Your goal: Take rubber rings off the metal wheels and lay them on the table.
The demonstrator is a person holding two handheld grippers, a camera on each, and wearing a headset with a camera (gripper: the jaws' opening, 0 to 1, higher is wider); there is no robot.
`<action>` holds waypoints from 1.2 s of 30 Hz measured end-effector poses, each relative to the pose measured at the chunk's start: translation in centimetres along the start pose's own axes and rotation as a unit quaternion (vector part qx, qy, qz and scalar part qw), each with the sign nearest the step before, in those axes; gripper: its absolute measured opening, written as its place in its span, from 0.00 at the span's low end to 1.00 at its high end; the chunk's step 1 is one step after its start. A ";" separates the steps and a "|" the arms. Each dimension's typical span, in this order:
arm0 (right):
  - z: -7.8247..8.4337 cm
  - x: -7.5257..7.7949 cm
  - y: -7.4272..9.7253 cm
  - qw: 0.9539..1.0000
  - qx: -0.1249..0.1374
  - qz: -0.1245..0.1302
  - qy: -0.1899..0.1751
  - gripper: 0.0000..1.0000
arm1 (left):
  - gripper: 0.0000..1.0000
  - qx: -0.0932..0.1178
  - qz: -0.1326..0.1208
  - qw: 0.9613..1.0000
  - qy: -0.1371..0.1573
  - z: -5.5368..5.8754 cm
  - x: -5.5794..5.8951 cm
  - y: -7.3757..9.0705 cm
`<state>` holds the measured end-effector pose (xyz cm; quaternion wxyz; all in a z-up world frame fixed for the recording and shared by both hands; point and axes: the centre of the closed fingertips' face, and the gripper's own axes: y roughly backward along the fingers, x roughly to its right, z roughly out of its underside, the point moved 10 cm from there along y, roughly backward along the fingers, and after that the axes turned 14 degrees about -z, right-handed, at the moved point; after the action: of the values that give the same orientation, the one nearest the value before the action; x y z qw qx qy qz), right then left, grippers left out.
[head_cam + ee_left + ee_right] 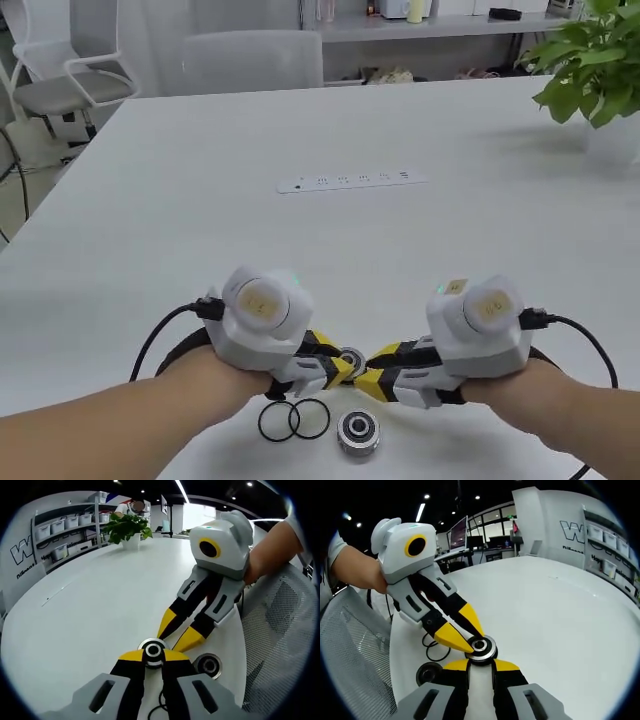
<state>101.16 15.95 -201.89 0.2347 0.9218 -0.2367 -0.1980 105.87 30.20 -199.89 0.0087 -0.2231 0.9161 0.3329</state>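
Progress looks partial: two rubber rings [294, 419] already lie on the worktop [300, 250], overlapping each other, close to the person's left forearm. Just beside them a loose wheel [357, 430] rests flat, and in the head view its rim reads as bare metal, so I judge that one finished.

Work is now on the held wheel [350, 361], lifted just above the worktop between the two tools. The left gripper [335, 368] has its jaws pinching this wheel at the edge, steadying it. The right gripper [372, 378] meets it from the other side, its jaws slightly parted with their yellow tips at the wheel's rim. Whether they have caught anything I cannot tell.

In the right gripper view a dark band circles the held wheel, probably a ring not yet off. That ring must be peeled away and laid with the others.
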 end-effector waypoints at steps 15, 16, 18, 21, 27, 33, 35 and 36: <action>-0.1 -0.3 -0.1 1.000 -0.010 0.007 0.016 0.12 | 0.07 -0.001 -0.002 1.000 0.007 0.1 0.1 0.0; -0.1 -0.3 -0.1 1.000 -0.010 0.007 0.017 0.12 | 0.07 -0.001 -0.002 1.000 0.007 0.1 0.1 0.0; -0.2 -0.3 -0.1 1.000 -0.012 0.008 0.020 0.12 | 0.07 -0.001 -0.003 1.000 0.008 0.1 0.1 0.0; -0.3 -0.4 -0.1 0.999 -0.018 0.010 0.029 0.12 | 0.07 0.000 -0.005 1.000 0.009 0.1 0.2 0.0; -0.2 -0.3 -0.1 0.999 -0.022 0.011 0.033 0.10 | 0.07 0.002 -0.007 1.000 0.012 0.1 0.2 0.1; 0.0 0.1 0.2 0.999 -0.028 0.023 0.026 0.00 | 0.07 0.001 -0.007 1.000 0.011 0.1 0.3 0.0; 0.0 0.1 0.1 0.999 -0.029 0.023 0.026 0.00 | 0.07 0.002 -0.008 1.000 0.011 0.1 0.3 0.0; 0.0 0.1 0.2 0.999 -0.029 0.023 0.026 0.00 | 0.07 0.002 -0.008 1.000 0.011 0.1 0.3 0.0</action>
<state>101.16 15.78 -201.85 0.2717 0.9138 -0.2459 -0.1753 105.56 30.17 -200.03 0.0023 -0.2343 0.9150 0.3283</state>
